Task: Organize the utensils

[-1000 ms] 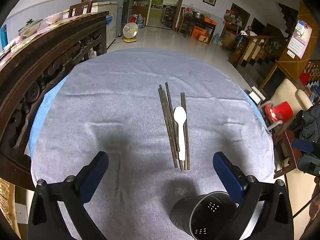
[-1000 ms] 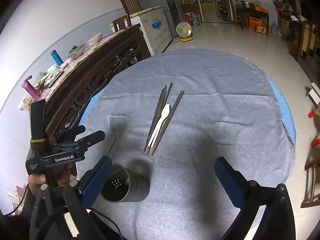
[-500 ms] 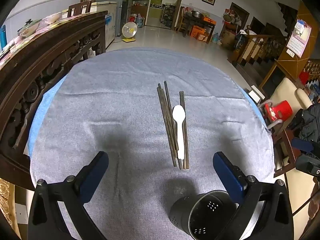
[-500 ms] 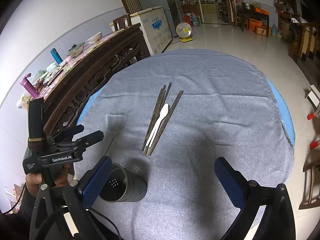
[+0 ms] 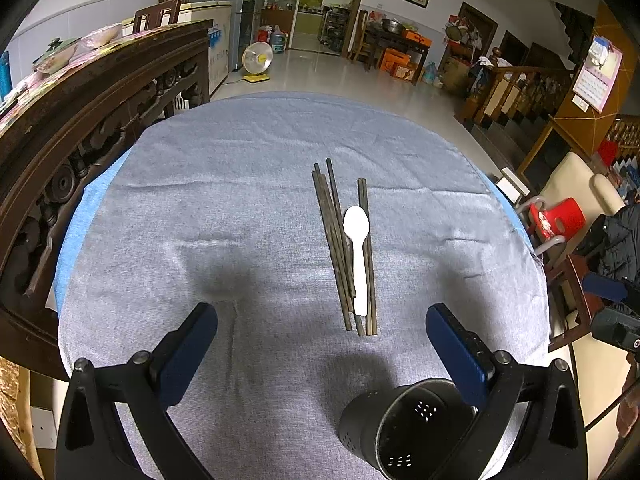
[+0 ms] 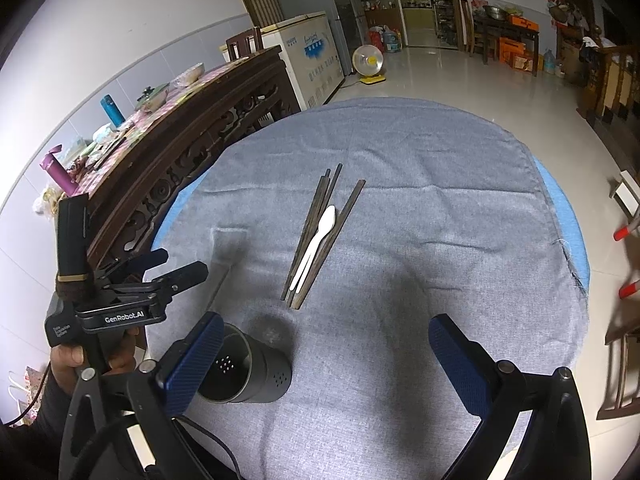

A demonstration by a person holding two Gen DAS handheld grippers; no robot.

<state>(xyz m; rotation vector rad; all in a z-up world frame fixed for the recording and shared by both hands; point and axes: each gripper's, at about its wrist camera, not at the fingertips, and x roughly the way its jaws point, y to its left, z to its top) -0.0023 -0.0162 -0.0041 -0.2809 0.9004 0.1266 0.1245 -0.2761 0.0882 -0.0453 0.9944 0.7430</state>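
Note:
Several dark wooden chopsticks (image 5: pixel 334 240) lie in a bundle mid-table, with a white plastic spoon (image 5: pixel 358 248) on them, bowl pointing away. A dark perforated utensil holder (image 5: pixel 404 424) stands at the near edge, just below the chopstick ends. My left gripper (image 5: pixel 320 344) is open and empty, hovering above the near table; its right finger is beside the holder. In the right wrist view the chopsticks (image 6: pixel 316 232), spoon (image 6: pixel 316 242) and holder (image 6: pixel 240 364) show, and my right gripper (image 6: pixel 328 356) is open and empty above the near edge. The left gripper (image 6: pixel 160 272) appears there at left.
The round table has a grey-blue cloth (image 5: pixel 240 200). A carved dark wooden sideboard (image 5: pixel 80 120) stands close on the left, loaded with dishes and bottles. A red stool (image 5: pixel 560 216) and chairs stand to the right. Tiled floor lies beyond.
Both grippers have drifted slightly; the view shifts a little. The utensils and the holder have not moved.

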